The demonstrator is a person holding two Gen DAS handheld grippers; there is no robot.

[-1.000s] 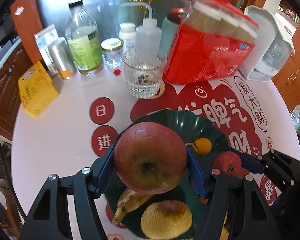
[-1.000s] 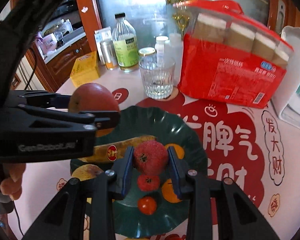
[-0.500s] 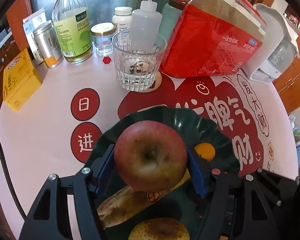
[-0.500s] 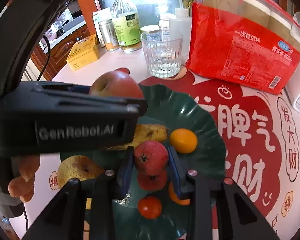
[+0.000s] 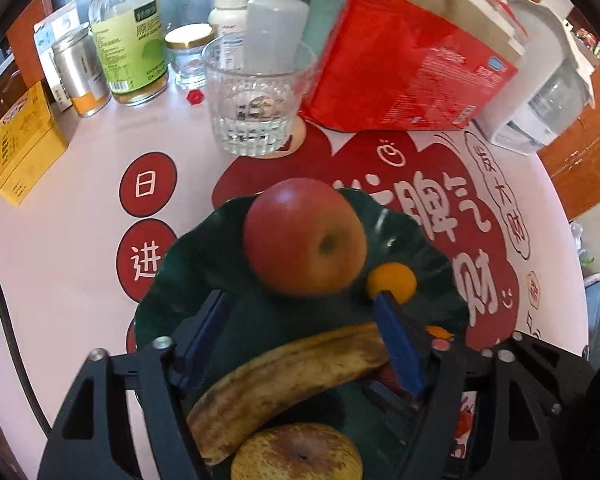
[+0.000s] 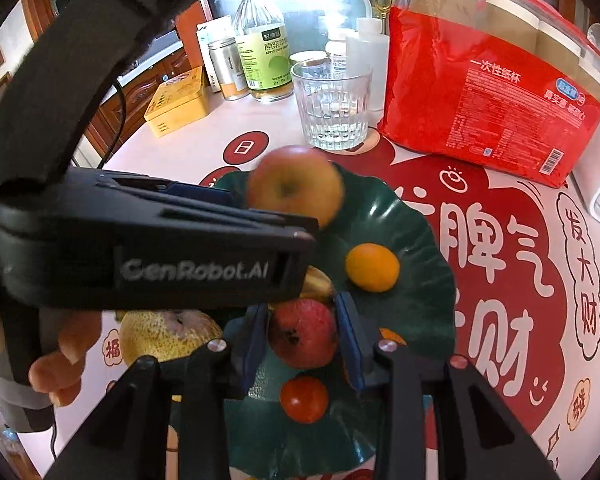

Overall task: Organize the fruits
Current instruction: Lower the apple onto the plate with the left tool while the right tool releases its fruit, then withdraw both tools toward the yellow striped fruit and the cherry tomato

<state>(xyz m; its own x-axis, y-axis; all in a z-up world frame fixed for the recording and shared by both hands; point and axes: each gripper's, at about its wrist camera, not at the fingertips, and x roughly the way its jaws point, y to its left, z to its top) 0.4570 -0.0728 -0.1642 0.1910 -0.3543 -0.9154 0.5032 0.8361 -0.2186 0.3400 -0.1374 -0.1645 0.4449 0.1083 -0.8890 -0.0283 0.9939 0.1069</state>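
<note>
Fruit is gathered on a dark green plate (image 5: 204, 248) standing on the tabletop (image 5: 68, 248). We find the left tool (image 5: 300, 320) spread, its blue pads (image 5: 400, 344) apart and touching nothing. A large red apple (image 5: 304, 236) sits just ahead of the fingertips at the far side of the plate, free of the pads; it appears blurred in the right wrist view. A small orange (image 5: 392, 282) lies just beside the apple. Near the left tool we note a spotted banana (image 5: 288, 380) lying across the plate and a yellow pear (image 5: 296, 454) at the near rim.

We find the right tool (image 6: 302, 338) pinching a small red fruit (image 6: 302, 332) between its pads, above the plate. Beneath it rests a small tomato (image 6: 304, 398).

Behind the plate stand a ribbed glass (image 5: 252, 100), a red bag of paper cups (image 5: 412, 60), a green-labelled bottle (image 5: 128, 40) and a yellow box (image 5: 24, 144).
</note>
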